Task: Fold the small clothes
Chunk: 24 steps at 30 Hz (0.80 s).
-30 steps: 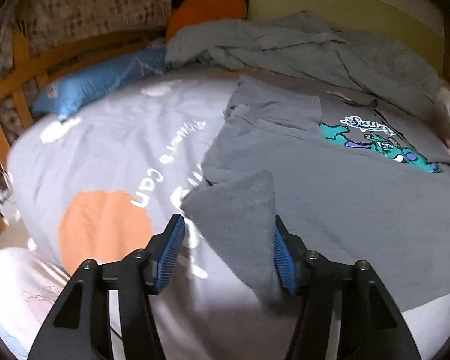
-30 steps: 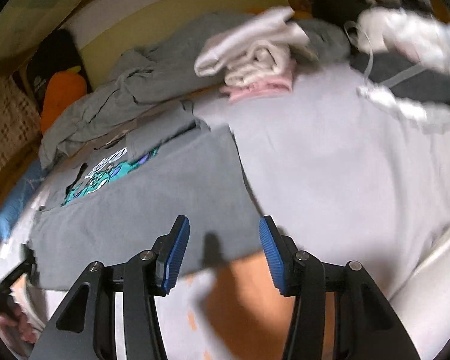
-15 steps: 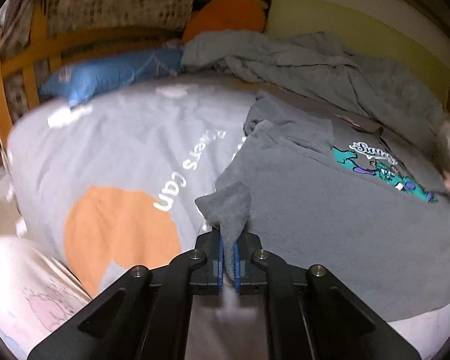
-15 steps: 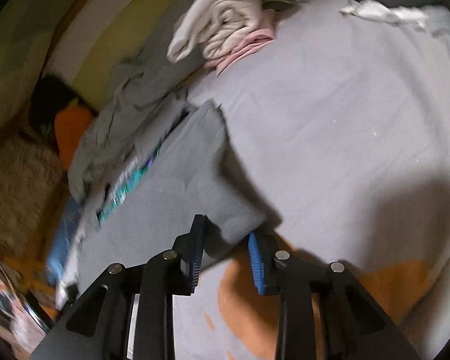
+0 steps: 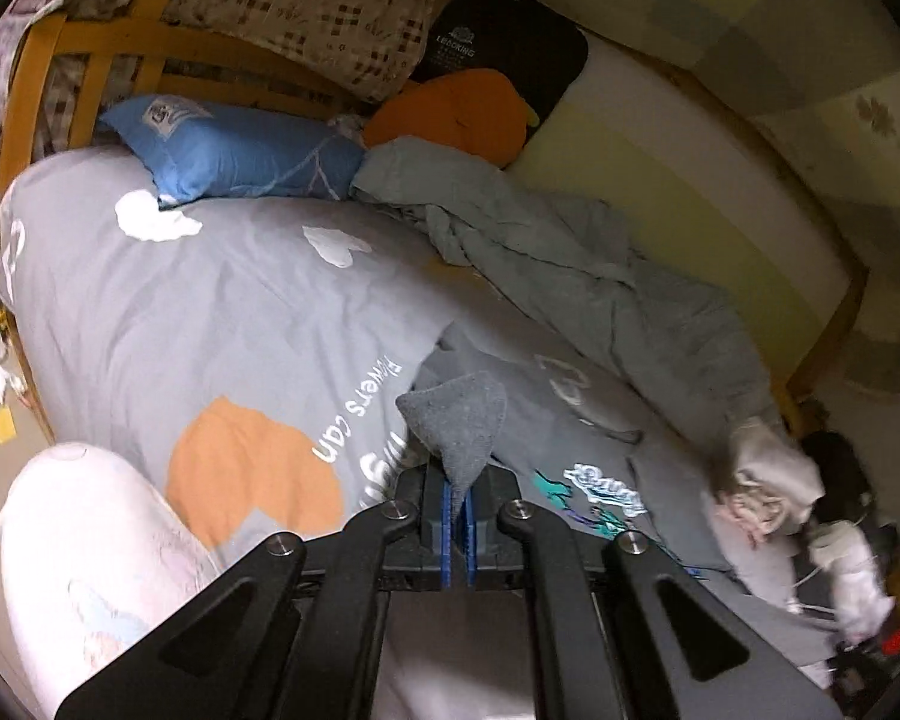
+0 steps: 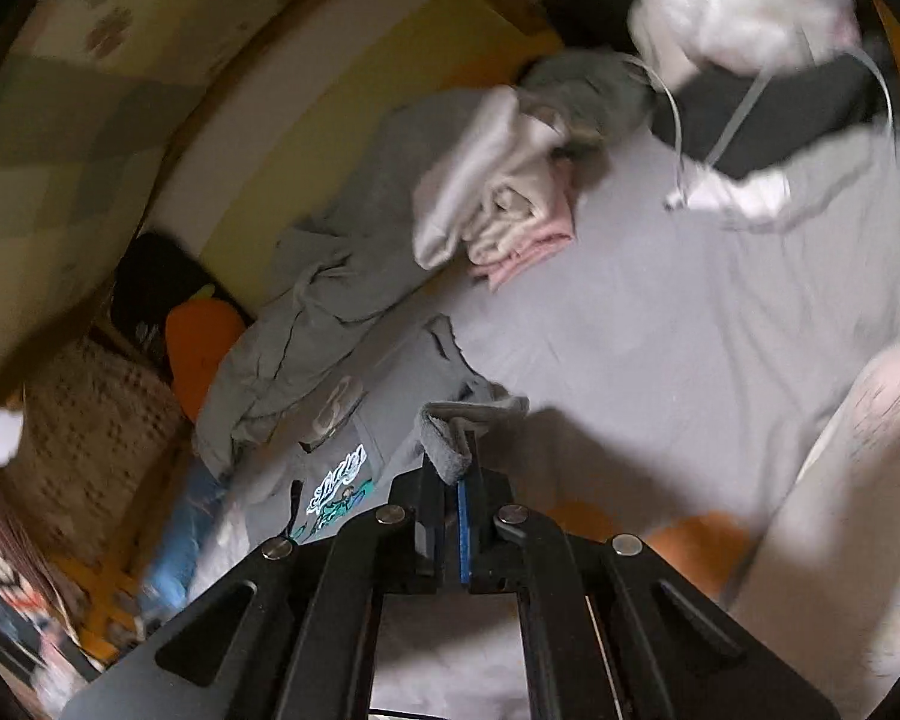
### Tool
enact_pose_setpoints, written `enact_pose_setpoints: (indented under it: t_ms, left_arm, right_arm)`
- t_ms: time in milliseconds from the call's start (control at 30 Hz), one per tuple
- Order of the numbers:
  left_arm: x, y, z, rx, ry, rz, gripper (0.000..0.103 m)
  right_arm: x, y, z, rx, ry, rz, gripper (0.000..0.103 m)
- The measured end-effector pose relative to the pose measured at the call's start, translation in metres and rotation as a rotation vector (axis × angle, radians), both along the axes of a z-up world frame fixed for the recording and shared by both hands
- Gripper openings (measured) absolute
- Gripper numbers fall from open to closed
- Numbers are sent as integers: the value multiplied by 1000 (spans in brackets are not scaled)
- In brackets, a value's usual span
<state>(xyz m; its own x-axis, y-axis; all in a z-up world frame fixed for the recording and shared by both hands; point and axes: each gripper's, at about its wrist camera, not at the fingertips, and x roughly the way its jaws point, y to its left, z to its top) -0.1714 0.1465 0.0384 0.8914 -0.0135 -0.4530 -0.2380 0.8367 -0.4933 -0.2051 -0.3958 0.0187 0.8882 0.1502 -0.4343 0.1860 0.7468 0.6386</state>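
On the bed (image 5: 168, 312), covered by a grey duvet printed with white hearts, an orange heart and white lettering, lies the grey T-shirt (image 5: 576, 438) with a teal cartoon print on its front. Both lower corners of the T-shirt are lifted off the duvet while the rest lies on it.

Left claw (image 5: 457, 510): clenched on one corner of the T-shirt; a pointed flap of grey cloth stands up from between its blue pads. Right claw (image 6: 453, 498): clenched on the other corner, a rolled hem edge showing above its fingers. The right claw's jaws have just been closing, with the cloth between them.

No containers appear. Along the far edge of the bed, against a yellow and white padded wall panel (image 5: 678, 180), lies a crumpled grey blanket (image 5: 570, 276). At the head end sit a blue pillow (image 5: 234, 150), an orange cushion (image 5: 450, 114) and a black cushion (image 5: 510, 48), backed by a wooden bed frame (image 5: 36, 78). Toward the foot end a folded stack of white and pink clothes (image 6: 504, 204) rests just beside the blanket, with further black and white garments (image 6: 768, 90) beyond it, blurred.

Open duvet lies on the left of the T-shirt in the left wrist view and to its right in the right wrist view. Both claws point forward and somewhat downward across the bed. The person's pale-trousered legs (image 5: 84, 558) show at the near edge.
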Motion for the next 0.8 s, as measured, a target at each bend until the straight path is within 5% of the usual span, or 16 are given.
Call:
enact_pose_setpoints:
  t_ms: [233,333,467,800]
  left_arm:
    - [47,1,4,9,42,29,3]
    - [104,-1,5,73,116,60,3]
    - [182,9,-8,-19,210,74,3]
    - [317,9,-44,-32,383,53,3]
  right_arm:
    - [27,13,9,-67,-7,8,2]
    - [83,23,21,-108,-38,47,2]
    - [163,26,22,-73,-27,49,2]
    - [316,50,-15,-165,140,42,2]
